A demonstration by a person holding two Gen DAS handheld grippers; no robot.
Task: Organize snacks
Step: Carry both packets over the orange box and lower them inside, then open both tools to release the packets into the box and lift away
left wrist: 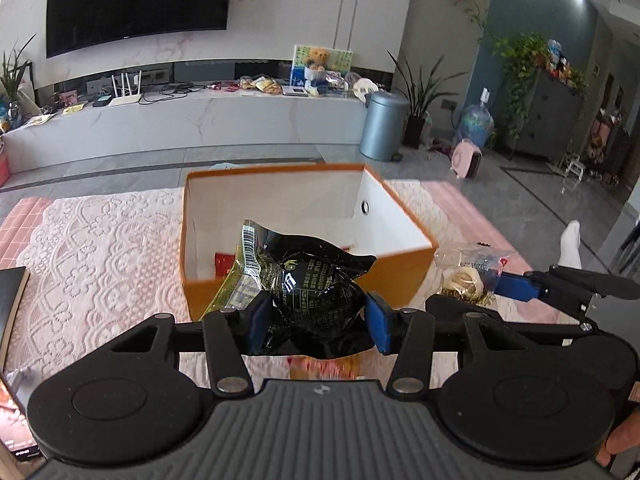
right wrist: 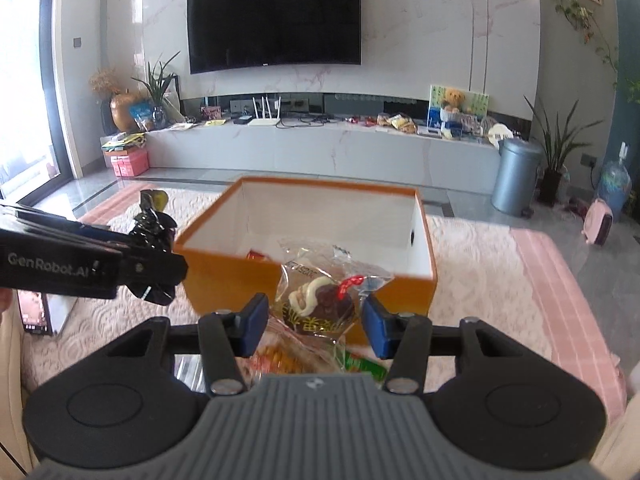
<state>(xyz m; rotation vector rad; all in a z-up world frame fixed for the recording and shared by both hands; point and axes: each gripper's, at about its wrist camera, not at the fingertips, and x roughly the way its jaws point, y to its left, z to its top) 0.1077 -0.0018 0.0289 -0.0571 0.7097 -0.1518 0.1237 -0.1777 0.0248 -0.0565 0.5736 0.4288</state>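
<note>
An orange box (left wrist: 280, 170) with a white inside stands open on the lace-covered table, and a small red packet (left wrist: 222, 264) lies in it. My left gripper (left wrist: 318, 314) is shut on a puffy black snack packet (left wrist: 316, 288), held in the air just in front of the box's near wall. My right gripper (right wrist: 316, 322) is shut on a clear packet with a brown and white pastry (right wrist: 320, 300), also held before the box (right wrist: 332, 190). Each gripper shows in the other's view: the right one (left wrist: 496, 280) with its clear packet (left wrist: 464, 276), the left one (right wrist: 160, 268) with the black packet (right wrist: 154, 224).
Loose orange snack packets (right wrist: 280, 356) and a green one (right wrist: 364, 364) lie on the pink lace cloth (right wrist: 500, 280) under my right gripper. A tablet (right wrist: 34, 312) and a dark book (left wrist: 10, 300) lie at the left. A person's socked foot (left wrist: 570, 244) shows at the right.
</note>
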